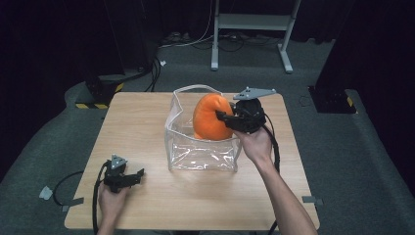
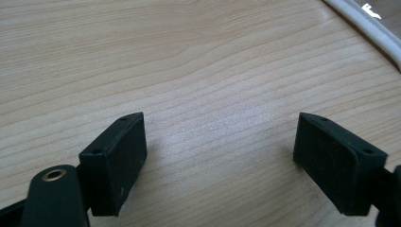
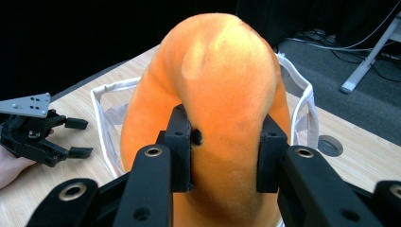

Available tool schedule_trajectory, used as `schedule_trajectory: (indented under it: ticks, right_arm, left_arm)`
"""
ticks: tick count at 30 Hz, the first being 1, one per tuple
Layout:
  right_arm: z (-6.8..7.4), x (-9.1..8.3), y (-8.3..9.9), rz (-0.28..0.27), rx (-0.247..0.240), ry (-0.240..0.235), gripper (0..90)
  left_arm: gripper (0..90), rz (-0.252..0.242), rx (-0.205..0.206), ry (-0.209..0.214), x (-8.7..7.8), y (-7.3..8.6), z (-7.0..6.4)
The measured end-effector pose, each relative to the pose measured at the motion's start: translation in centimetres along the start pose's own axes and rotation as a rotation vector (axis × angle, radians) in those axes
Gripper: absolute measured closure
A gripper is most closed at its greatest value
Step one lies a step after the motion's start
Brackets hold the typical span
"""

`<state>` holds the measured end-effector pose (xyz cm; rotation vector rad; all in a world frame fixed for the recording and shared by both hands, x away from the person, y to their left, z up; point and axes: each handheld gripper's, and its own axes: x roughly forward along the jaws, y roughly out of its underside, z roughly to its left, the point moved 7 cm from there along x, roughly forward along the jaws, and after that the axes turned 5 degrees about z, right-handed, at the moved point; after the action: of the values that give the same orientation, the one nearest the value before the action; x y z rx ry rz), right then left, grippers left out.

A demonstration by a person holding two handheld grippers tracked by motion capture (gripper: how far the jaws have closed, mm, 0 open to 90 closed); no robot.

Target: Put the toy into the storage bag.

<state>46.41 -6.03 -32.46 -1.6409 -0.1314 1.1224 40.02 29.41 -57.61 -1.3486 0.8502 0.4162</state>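
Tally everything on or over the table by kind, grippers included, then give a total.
Orange plush toy: 1
Clear bag: 1
Grippers: 2, left gripper open on the table, right gripper shut on the toy
Total: 4

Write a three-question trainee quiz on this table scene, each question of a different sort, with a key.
1. True or false: the right gripper is shut on the orange cushion.
2. Where is the cushion? A. flat on the table B. partly inside the clear bag C. on the floor
3. Fill in: the left gripper hangs over bare table with its jaws ____.

Key: 1 true; 2 B; 3 open.
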Motion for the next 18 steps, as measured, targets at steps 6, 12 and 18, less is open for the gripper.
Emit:
schedule_trajectory:
  ticks: [6, 12, 18]
  right_arm:
    - [0.0, 0.5, 0.3, 0.010, 0.001, -0.002, 65.8]
    - [0.1, 0.9, 0.6, 0.015, -0.002, 0.001, 65.6]
    - [-0.1, 1.4, 0.9, 0.024, 0.006, -0.001, 65.6]
  left_arm:
    - [18.2, 0.000, 0.002, -0.001, 0.0, 0.0, 0.0]
    - [18.2, 0.000, 0.001, -0.001, 0.0, 0.0, 0.0]
    - [18.2, 0.000, 0.002, -0.001, 0.0, 0.0, 0.0]
